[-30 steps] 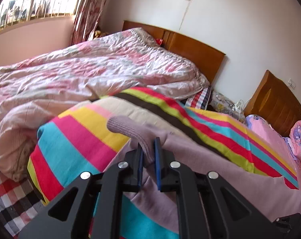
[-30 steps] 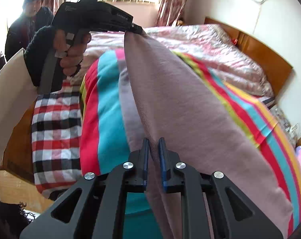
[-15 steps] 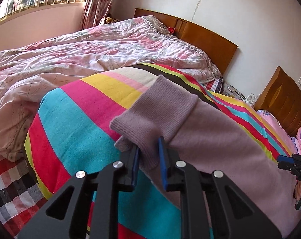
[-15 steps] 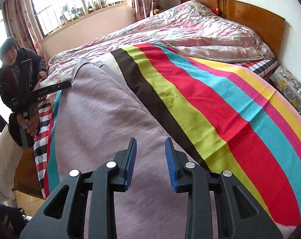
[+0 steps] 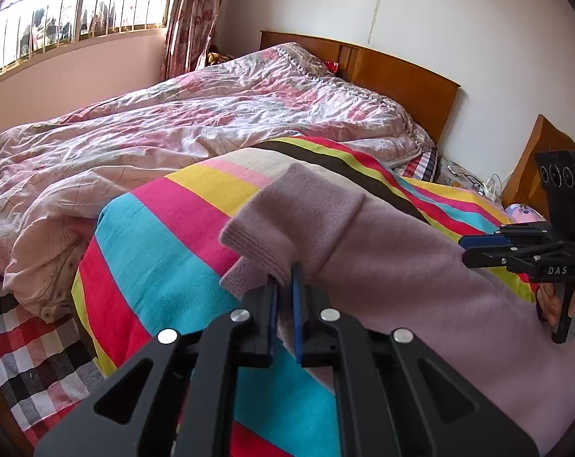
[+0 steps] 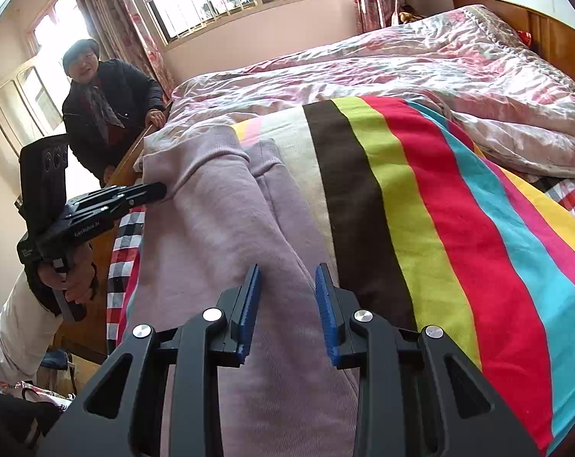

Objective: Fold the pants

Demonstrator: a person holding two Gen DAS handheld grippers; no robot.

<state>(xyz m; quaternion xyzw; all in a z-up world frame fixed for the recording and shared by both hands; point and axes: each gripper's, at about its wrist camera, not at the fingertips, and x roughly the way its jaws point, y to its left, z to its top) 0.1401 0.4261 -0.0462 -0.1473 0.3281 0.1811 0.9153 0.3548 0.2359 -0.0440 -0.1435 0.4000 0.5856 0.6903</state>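
On a bed w/ a striped blanket [image 6: 432, 205], mauve knit pants [image 6: 219, 228] lie stretched lengthwise, one leg stacked on the other. Left gripper [image 5: 283, 285] is clamped tight on the ribbed cuff [image 5: 287, 221] at the ankle end; the cuff bunches up above the blue pads. Right gripper [image 6: 285, 297] hovers over the pants near the waist end, jaws parted w/ nothing pinched, fabric only passing beneath.

Risks, as judged: the left pinch takes just a thin edge of rib knit, so a quick lift could slip it free or pull up one layer only, leaving the legs misaligned. Right gripper, if it closes low, may snag the blanket along w/ the pants.

Pants look soft, fleecy, limp; cuff is stretchier, finely ribbed. Blanket is flat woven cotton in bold bands. Quilt [image 5: 173, 122] behind is crinkled, glossy, floral pink. A bystander [image 6: 104, 106] stands at the bed's foot.
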